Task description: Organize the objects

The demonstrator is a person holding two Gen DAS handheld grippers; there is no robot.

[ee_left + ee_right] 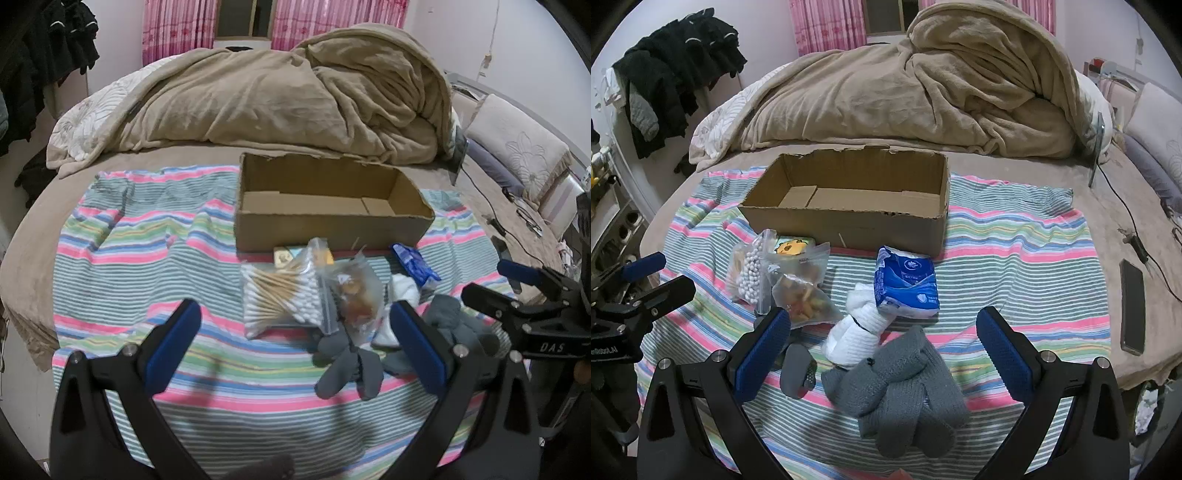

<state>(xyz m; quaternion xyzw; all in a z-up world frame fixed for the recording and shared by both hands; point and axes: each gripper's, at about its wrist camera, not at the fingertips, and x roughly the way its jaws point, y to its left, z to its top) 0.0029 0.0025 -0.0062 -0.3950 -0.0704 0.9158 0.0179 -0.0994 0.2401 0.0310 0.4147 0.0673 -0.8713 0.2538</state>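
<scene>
An open, empty cardboard box (332,201) (857,206) sits on a striped cloth (147,240) (1015,240) on the bed. In front of it lies a pile: a bag of cotton swabs (277,295) (751,273), a bag of snacks (356,295) (805,299), a blue tissue pack (415,264) (905,282), white socks (404,290) (860,325), grey gloves (347,360) (905,384) and a small card pack (284,256) (792,245). My left gripper (295,343) is open above the pile's near side. My right gripper (882,347) is open over the gloves and socks. Both are empty.
A rumpled beige blanket (277,96) (923,88) fills the bed behind the box. A black phone (1132,310) and cables (1134,229) lie on the right side of the bed. Dark clothes (676,77) hang at the left. A pillow (517,144) sits at the right.
</scene>
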